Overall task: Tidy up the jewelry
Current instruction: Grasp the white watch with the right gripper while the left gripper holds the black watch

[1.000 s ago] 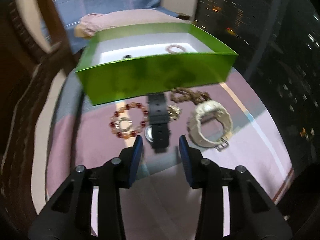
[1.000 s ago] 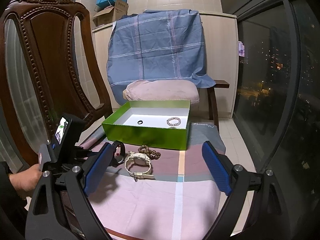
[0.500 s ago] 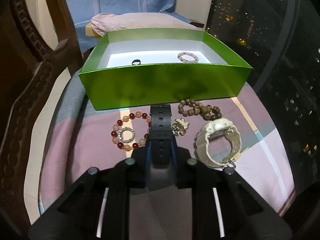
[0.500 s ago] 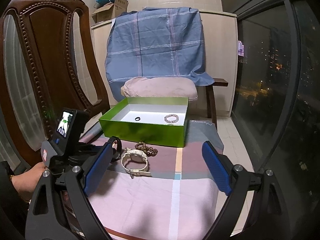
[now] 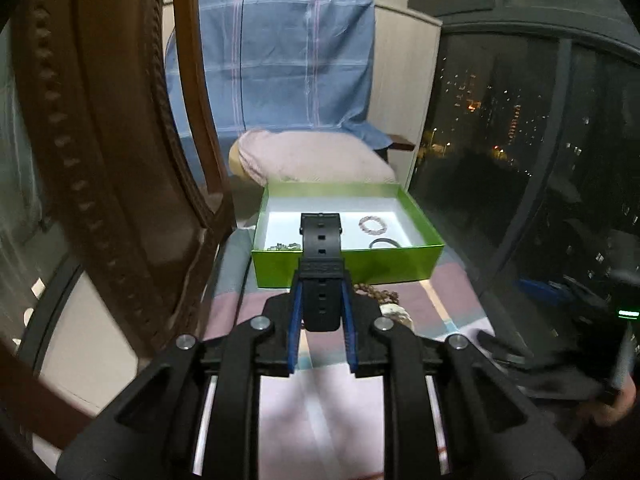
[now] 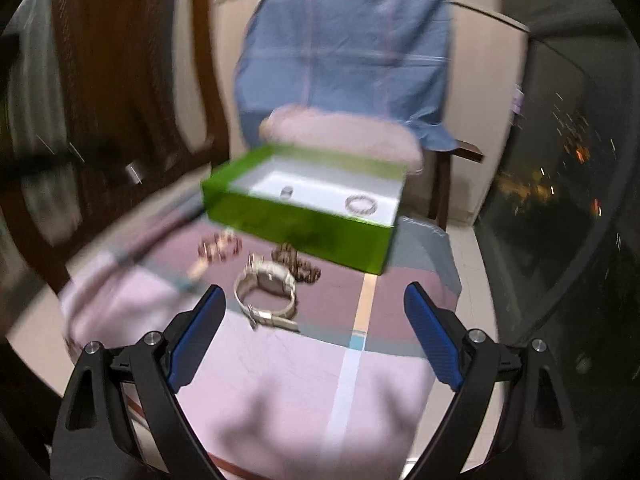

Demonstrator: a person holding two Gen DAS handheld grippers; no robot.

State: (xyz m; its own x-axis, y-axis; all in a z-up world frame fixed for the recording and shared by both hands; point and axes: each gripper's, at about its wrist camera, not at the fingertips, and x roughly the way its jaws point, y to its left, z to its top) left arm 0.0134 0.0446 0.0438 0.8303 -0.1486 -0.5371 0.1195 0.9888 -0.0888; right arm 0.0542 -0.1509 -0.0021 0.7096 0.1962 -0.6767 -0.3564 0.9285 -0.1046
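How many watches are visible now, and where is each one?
2. The black watch is held in the left gripper, in front of the green box. The white watch lies on the cloth, before the box. Others may be hidden.

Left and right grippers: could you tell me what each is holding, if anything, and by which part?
The left gripper is shut on the black watch, clamping its strap from both sides, the free end pointing toward the green box. The right gripper is open and holds nothing.

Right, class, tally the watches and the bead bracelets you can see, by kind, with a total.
Watches: 2 (black watch in left tool, cream watch)
Bead bracelets: 3 (red bracelet, brown bracelet, pale bracelet in green box)
Total: 5
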